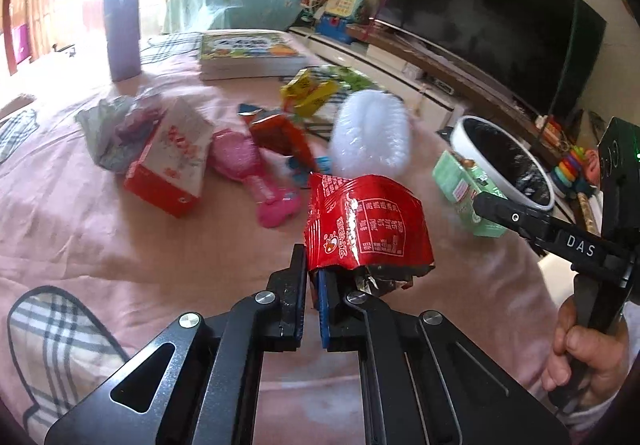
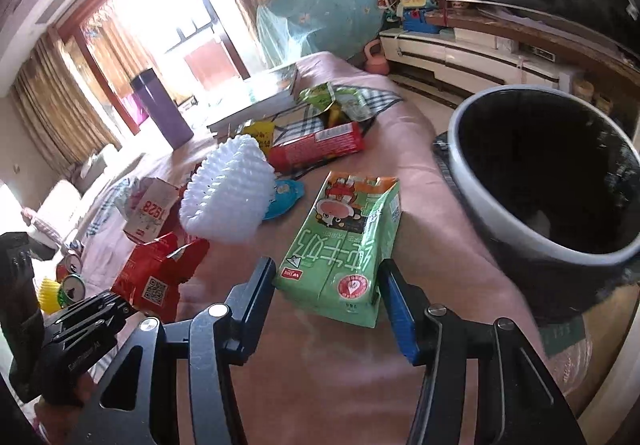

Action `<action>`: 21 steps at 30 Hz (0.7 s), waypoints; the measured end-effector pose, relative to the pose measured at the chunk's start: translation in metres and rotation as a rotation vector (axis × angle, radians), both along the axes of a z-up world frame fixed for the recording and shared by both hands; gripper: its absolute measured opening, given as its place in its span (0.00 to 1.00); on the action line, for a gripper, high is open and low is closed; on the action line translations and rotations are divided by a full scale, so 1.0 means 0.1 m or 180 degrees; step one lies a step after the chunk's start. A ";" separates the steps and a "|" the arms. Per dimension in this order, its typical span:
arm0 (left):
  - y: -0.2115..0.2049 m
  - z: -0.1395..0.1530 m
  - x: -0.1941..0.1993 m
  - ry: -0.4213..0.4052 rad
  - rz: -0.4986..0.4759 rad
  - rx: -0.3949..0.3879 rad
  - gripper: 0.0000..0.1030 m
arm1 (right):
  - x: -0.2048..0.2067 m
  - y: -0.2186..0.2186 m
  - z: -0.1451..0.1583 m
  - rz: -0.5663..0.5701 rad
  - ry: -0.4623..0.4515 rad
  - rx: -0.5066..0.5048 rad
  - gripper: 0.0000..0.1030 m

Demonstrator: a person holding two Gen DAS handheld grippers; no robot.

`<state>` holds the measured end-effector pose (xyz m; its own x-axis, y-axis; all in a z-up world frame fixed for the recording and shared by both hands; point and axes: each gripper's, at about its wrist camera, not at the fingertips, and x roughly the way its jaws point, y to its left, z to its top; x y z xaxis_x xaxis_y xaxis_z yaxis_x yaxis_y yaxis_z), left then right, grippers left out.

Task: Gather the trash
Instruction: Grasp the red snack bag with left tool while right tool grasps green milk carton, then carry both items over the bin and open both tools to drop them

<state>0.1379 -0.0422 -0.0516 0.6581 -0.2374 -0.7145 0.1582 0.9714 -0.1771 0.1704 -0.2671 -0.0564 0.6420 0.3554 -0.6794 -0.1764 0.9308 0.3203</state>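
In the left wrist view my left gripper (image 1: 314, 279) is shut on the lower edge of a crumpled red snack wrapper (image 1: 368, 225), held just above the pink cloth. A green milk carton (image 2: 344, 245) lies flat on the cloth near the table's edge. My right gripper (image 2: 326, 285) straddles its near end, with a pad against each side. The same carton (image 1: 460, 189) shows partly behind the right gripper's fingers (image 1: 496, 207). A round grey trash bin (image 2: 520, 245) with a black liner stands just right of the carton, below the table edge.
On the pink tablecloth (image 1: 100, 229) lie a white foam net (image 1: 372, 133), a pink brush (image 1: 240, 161), a red-and-white box (image 1: 172, 165), red and yellow wrappers (image 1: 280, 133), books (image 1: 248, 53) and a purple bottle (image 1: 122, 25). Drink cans (image 2: 72, 285) sit at the left.
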 end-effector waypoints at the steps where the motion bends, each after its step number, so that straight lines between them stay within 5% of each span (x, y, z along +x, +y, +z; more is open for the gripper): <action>1: -0.05 0.02 -0.01 -0.0007 -0.0034 -0.0004 0.05 | -0.02 -0.03 0.02 -0.0007 -0.0013 0.0022 0.52; 21: -0.98 0.26 0.12 -0.0131 -0.0590 0.0060 0.04 | -0.35 -0.77 0.32 -0.0338 -0.0299 0.0264 0.52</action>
